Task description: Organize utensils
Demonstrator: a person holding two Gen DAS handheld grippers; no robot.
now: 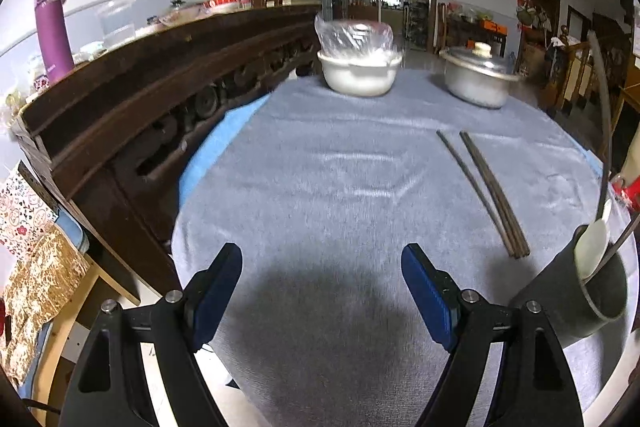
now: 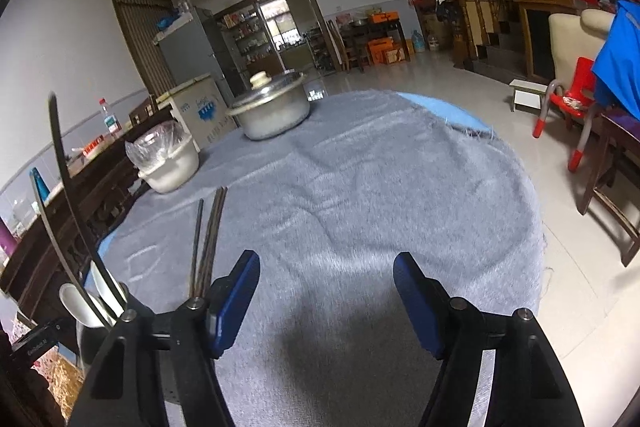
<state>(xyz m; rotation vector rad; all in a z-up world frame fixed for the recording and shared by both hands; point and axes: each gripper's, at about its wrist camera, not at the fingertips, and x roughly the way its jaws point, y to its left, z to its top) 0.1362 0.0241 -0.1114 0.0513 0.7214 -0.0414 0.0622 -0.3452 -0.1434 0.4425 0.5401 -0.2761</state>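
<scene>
- Chopsticks [image 1: 486, 193] lie flat on the grey cloth [image 1: 320, 187] that covers the round tabletop, right of centre in the left wrist view, running from the middle of the cloth toward the near right.
- In the right wrist view the same chopsticks sit at near left, their near ends hidden behind the left finger of the right gripper [image 2: 326, 301].
- Just right of the chopsticks' near ends stands a dark cylindrical holder [image 1: 576, 295], apart from them.
- Inside the holder are a white spoon [image 1: 592, 251] and long dark-handled utensils [image 1: 602, 99] that rise well above its rim.
- The left gripper [image 1: 322, 297] hangs over bare cloth at the near edge with its blue-padded jaws spread wide and nothing between them.
- The right gripper likewise has its jaws apart and holds nothing, over bare cloth just right of the holder and the chopsticks.
- At the far side of the tabletop sit a white pot [image 1: 358, 73] topped with clear plastic film on the left and a lidded metal pot [image 1: 478, 77] on the right, well apart from the chopsticks.
- A dark carved wooden cabinet [image 1: 160, 95] runs along the left of the tabletop.
</scene>
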